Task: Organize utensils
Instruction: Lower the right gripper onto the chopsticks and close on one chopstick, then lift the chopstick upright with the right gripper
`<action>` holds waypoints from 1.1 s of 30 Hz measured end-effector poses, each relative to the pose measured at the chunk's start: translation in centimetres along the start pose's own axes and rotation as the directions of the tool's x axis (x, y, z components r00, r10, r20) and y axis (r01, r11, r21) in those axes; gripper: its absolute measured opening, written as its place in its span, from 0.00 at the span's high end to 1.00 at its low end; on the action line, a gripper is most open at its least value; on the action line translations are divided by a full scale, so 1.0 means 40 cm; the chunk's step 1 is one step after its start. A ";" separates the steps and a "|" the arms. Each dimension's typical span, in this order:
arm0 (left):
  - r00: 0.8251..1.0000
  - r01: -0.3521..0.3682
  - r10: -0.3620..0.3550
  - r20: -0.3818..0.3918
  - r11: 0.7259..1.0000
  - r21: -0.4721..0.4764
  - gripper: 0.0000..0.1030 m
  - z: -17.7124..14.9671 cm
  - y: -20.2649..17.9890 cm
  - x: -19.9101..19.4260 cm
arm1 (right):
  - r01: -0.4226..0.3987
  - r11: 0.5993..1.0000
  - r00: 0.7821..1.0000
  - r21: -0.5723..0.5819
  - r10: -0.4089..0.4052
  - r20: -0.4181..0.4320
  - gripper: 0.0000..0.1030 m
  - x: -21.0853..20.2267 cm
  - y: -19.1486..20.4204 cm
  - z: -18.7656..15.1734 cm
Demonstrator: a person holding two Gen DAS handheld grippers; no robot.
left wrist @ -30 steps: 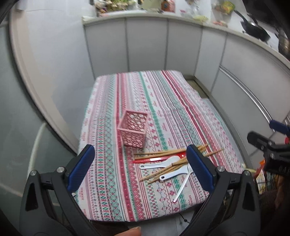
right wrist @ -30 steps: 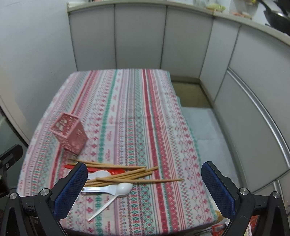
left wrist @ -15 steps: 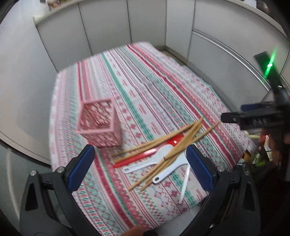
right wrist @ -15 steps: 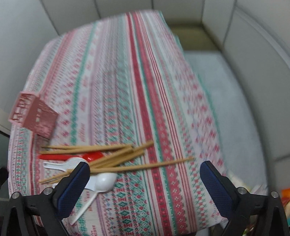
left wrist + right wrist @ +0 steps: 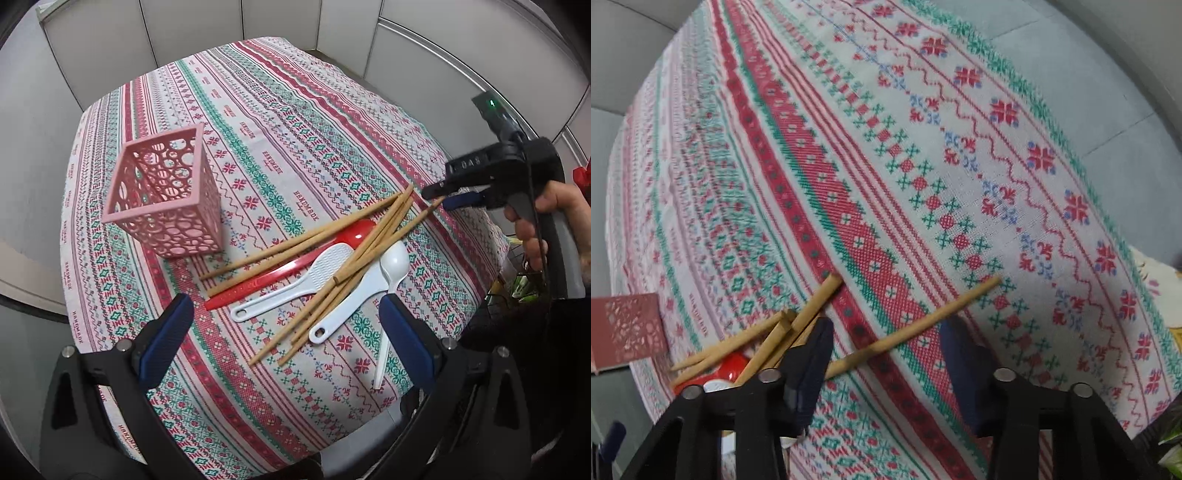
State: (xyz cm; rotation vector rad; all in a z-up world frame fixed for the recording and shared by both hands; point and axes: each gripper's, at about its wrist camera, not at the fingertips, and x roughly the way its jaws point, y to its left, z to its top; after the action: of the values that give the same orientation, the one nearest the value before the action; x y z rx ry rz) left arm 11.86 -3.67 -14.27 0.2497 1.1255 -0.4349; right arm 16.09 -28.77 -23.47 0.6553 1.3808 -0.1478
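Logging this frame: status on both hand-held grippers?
Right hand-held gripper open, straddling one chopstick. Left hand-held gripper open, above pile. Pink basket empty.

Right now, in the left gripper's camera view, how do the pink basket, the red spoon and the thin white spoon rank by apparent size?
1. Pink basket, clearly bulkiest.
2. Red spoon and thin white spoon: similar lengths; the red one is partly hidden under chopsticks, so I won't rank them.
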 end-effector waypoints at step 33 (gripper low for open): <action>0.999 0.027 -0.022 -0.042 0.993 0.111 0.35 0.046 -0.060 0.077 | -0.164 0.968 0.979 0.188 0.137 0.150 0.95 0.035 0.013 0.173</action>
State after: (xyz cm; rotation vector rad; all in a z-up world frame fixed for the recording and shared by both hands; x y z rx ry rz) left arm 13.38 -7.21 -16.24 0.3443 1.1464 -0.5175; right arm 22.57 -31.49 -24.32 0.8988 1.1891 -0.2072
